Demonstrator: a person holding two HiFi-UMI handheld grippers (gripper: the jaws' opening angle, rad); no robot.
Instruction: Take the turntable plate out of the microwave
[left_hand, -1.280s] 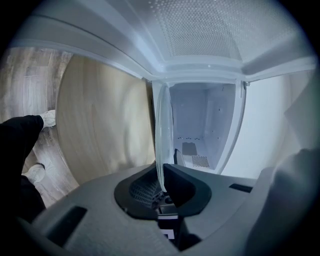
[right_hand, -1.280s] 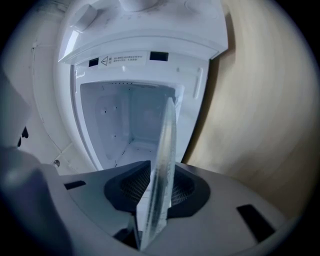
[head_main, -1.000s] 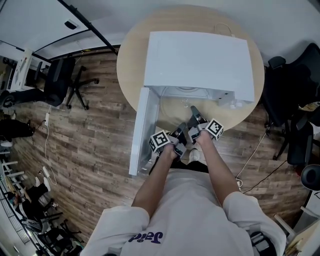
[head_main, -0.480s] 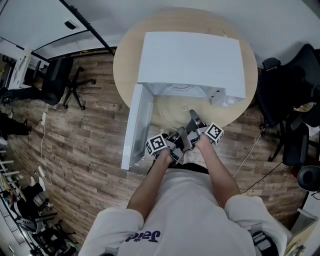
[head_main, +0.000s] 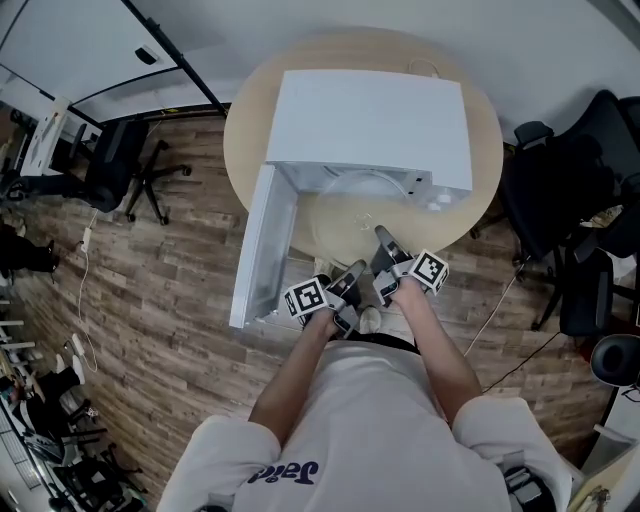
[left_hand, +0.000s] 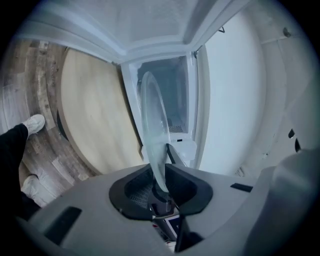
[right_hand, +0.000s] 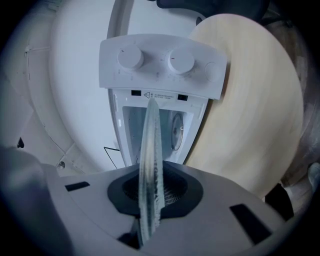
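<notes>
Head view: turntable plate (head_main: 345, 215) sits partly out of the open microwave (head_main: 370, 115), at 12 o'clock from both hands.
Left gripper view: left gripper (left_hand: 161, 175) jaws grip the plate rim and have just eased open slightly.
Right gripper view: right gripper (right_hand: 150, 195) jaws are clamped on the rim.
Progress: gripped and lifted; clearing the cavity and setting down likely remain.

- Both arms bare below short sleeves, stretched forward side by side: left forearm (head_main: 295, 375), right forearm (head_main: 437, 345).
- Left gripper (head_main: 355, 271) about level, marker cube nearest the body. Jaws have just been opening a little, with the turntable plate (left_hand: 150, 115) rim between them; pads seemingly in contact with it.
- Right gripper (head_main: 382, 238) just beside the left, set a bit further forward and tipped slightly down. Jaws nearly together, clamped on the same rim.
- Left hand (head_main: 328, 318) and right hand (head_main: 408, 290) close together, largely hidden under the cubes.
</notes>
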